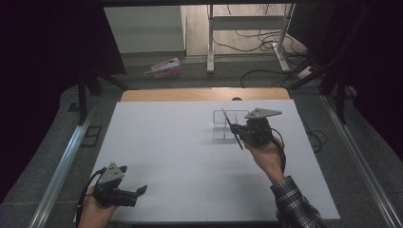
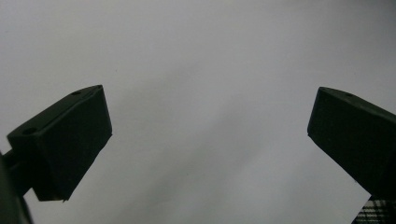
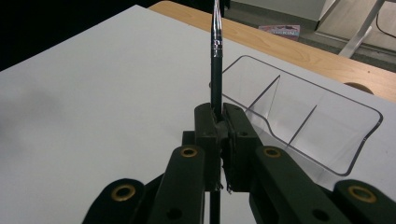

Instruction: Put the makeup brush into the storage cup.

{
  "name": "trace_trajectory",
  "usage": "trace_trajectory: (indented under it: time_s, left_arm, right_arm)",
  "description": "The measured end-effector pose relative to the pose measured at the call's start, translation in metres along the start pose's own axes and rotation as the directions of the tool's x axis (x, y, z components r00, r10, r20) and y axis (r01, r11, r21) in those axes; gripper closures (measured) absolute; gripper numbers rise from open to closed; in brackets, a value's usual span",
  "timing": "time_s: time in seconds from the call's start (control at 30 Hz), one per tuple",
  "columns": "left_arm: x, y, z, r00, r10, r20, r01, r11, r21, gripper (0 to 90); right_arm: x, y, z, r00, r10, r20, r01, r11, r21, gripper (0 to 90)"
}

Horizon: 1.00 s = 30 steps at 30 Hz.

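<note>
Slim black brush with a metal ferrule [image 3: 216, 56] pinched upright in the right gripper [image 3: 223, 122], just beside a clear plastic divided tray [image 3: 327, 135] on the white counter [image 1: 180, 156]. Probably mid-task (tray compartments look empty); placing left. Left gripper [image 1: 124, 194] idle, fingers [image 2: 65, 140] spread.

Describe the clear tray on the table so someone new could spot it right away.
On the white table, look toward its far edge, right of centre, beside the right gripper clamping a thin dark brush. The clear tray lies there: see-through plastic, split into compartments.
</note>
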<state>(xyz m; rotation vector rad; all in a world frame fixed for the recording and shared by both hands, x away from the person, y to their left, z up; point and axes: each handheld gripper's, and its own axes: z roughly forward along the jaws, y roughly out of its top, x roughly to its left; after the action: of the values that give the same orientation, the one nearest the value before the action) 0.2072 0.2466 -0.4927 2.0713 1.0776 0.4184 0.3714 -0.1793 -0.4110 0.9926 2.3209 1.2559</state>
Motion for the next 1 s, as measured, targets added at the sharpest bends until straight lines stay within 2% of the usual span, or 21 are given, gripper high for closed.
trace_trajectory:
  time_s: [0.4, 1.0]
  left_arm:
    - [0.000, 0.000, 0.000, 1.0000, 0.002, 0.001, -0.002, 1.0000, 0.001, 0.2]
    - [-0.001, 0.000, 0.001, 1.0000, 0.009, -0.002, -0.009, 0.9999, 0.005, 0.3]
  right_arm:
    - [-0.006, 0.010, 0.006, 0.9999, 0.011, 0.006, -0.011, 1.000, -0.024, 85.2]
    - [-0.011, 0.024, 0.022, 0.9998, 0.006, 0.019, -0.005, 1.000, -0.028, 85.2]
